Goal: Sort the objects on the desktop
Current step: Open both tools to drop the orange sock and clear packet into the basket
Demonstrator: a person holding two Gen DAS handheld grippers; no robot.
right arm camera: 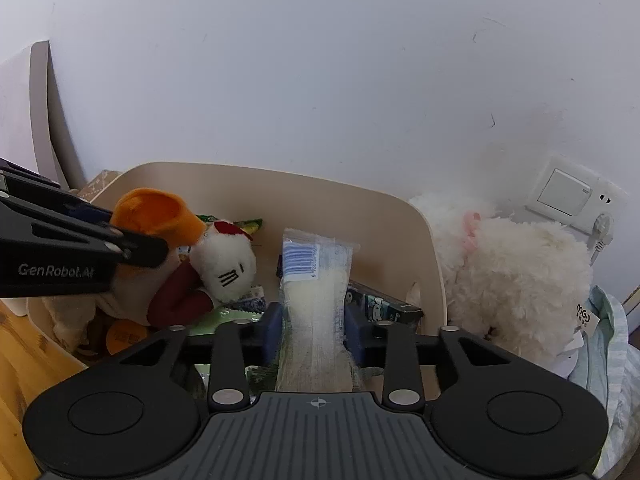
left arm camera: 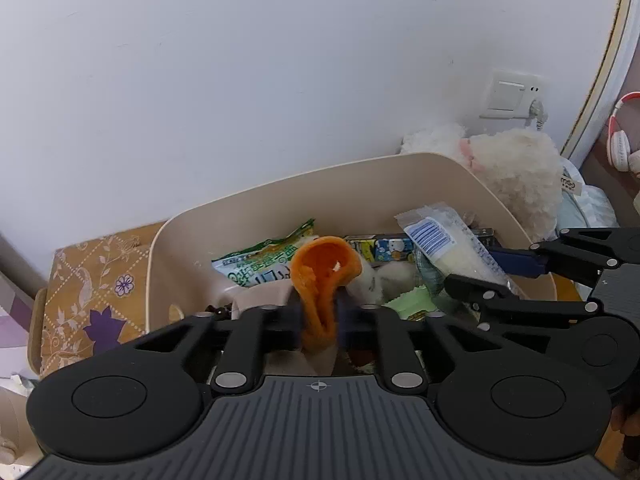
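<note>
The left gripper pinches an orange plush piece above the beige bin of snacks.

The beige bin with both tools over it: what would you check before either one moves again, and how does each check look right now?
1. Left tool gripping the orange plush part: ok, clamped between its fingers.
2. Right tool gripping the clear packet: ok, pinched on both sides.
3. Both loads above the beige bin: ok.
4. Space between the two tools: ok, apart, though close.
5. Whether the plush doll hangs free or rests on the bin's contents: cannot tell.
6. Room in the bin for more: cannot tell; snack packs and boxes already cover its floor.
</note>
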